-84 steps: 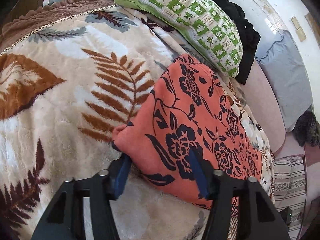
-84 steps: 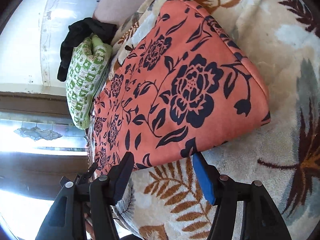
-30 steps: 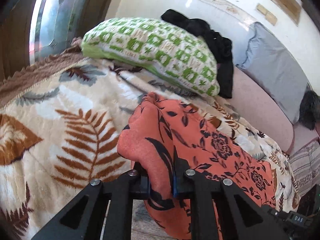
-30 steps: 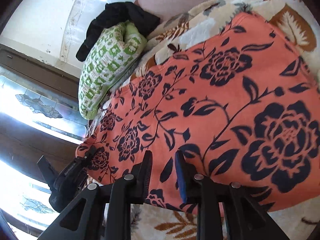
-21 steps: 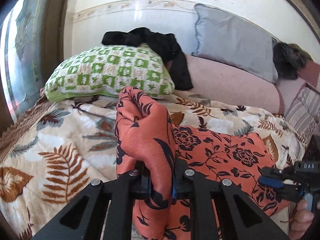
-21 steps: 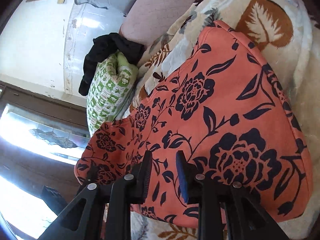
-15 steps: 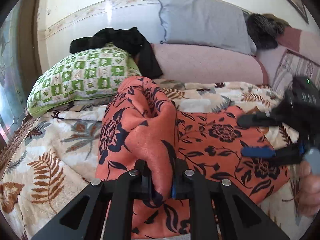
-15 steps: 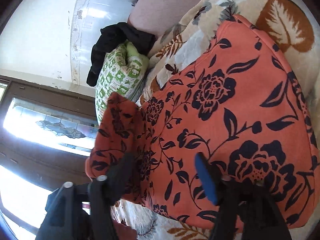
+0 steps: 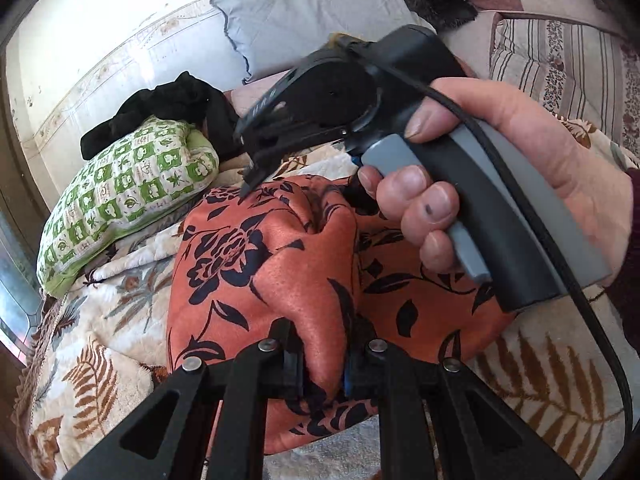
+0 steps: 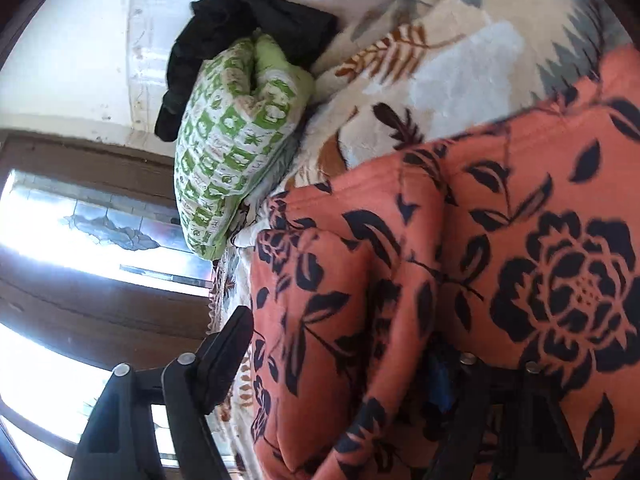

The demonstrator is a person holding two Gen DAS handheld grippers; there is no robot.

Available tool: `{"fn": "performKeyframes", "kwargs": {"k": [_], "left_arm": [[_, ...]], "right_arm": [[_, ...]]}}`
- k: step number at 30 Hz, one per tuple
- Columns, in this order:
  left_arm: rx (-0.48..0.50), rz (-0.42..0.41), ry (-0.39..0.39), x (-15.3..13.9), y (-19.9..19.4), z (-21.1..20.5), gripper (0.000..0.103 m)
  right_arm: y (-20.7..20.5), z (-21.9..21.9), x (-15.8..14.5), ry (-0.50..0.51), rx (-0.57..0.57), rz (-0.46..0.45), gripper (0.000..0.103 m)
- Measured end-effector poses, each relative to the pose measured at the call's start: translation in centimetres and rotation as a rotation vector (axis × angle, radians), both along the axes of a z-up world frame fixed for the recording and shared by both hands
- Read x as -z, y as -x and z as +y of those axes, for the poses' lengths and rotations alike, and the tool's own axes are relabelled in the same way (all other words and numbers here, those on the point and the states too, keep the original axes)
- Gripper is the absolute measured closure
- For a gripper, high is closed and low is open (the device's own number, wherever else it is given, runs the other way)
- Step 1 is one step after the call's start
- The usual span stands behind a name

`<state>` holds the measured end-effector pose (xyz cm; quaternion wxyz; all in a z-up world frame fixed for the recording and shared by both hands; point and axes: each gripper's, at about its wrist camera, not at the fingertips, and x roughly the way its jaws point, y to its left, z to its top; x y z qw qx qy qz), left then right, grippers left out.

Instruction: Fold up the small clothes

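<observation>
An orange cloth with dark blue flowers (image 9: 256,280) lies on the leaf-patterned blanket (image 9: 100,364). My left gripper (image 9: 324,360) is shut on a raised fold of the cloth and holds it over the rest of the cloth. My right gripper (image 10: 340,356) is open, and the folded-over cloth (image 10: 500,280) fills the gap between its jaws. In the left wrist view the right gripper (image 9: 272,160) hangs just above the cloth, held by a hand (image 9: 500,184).
A green checked pillow (image 9: 124,192) and a black garment (image 9: 168,108) lie at the far side of the bed. A grey pillow (image 9: 312,28) leans on the wall. A striped cushion (image 9: 560,64) is at the right. A window (image 10: 60,240) is at the bed's side.
My left gripper closed on the cloth edge, lifted it and carried it over toward the right gripper. The right gripper closed on the cloth, then opened about half a second ago.
</observation>
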<state>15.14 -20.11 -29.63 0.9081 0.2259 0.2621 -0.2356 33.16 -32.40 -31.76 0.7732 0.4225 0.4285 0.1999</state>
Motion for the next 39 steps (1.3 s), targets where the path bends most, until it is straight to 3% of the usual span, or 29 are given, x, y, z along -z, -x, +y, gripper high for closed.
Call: {"fn": "performKeyframes", "kwargs": {"k": [1, 3, 8, 11, 19, 22, 26, 27, 29, 31, 34, 39], "left_arm": [[0.010, -0.008, -0.001, -0.1, 0.0, -0.1, 0.090], [0.043, -0.005, 0.028, -0.6, 0.0, -0.2, 0.090], [0.166, 0.036, 0.168, -3.1, 0.5, -2.1, 0.090], [0.208, 0.063, 0.209, -3.5, 0.9, -4.9, 0.090], [0.274, 0.181, 0.205, -1.5, 0.7, -12.9, 0.089], [0.289, 0.196, 0.149, -1.2, 0.6, -15.2, 0.088], [0.305, 0.288, 0.133, -1.2, -0.2, -14.6, 0.074], [0.313, 0.276, 0.120, -1.7, 0.0, -14.2, 0.069], [0.329, 0.219, 0.119, -3.2, 0.6, -12.8, 0.043], [0.358, 0.139, 0.135, -5.3, 0.9, -10.8, 0.039], [0.279, 0.063, 0.158, -7.6, -0.6, -7.4, 0.034], [-0.004, 0.213, 0.176, -6.2, -6.2, -2.5, 0.034]], "right_arm": [[-0.3, 0.6, -0.9, 0.089, -0.008, -0.026, 0.081], [-0.3, 0.9, -2.3, 0.221, -0.004, -0.058, 0.089], [1.7, -3.1, -4.5, 0.290, 0.034, -0.153, 0.090], [3.4, -6.9, -5.2, 0.323, 0.093, -0.200, 0.090], [5.2, -14.2, -2.4, 0.398, 0.250, -0.145, 0.090], [5.2, -16.3, -0.8, 0.414, 0.306, -0.103, 0.090], [4.8, -18.2, 2.2, 0.254, 0.283, -0.026, 0.085], [4.8, -18.3, 2.6, 0.238, 0.273, -0.014, 0.083], [4.9, -18.8, 2.6, 0.201, 0.277, -0.008, 0.082], [5.4, -19.1, 2.0, 0.195, 0.280, 0.020, 0.081], [7.5, -19.4, -0.3, 0.251, 0.328, 0.018, 0.079], [12.5, -18.6, -5.2, 0.309, 0.402, -0.078, 0.079]]}}
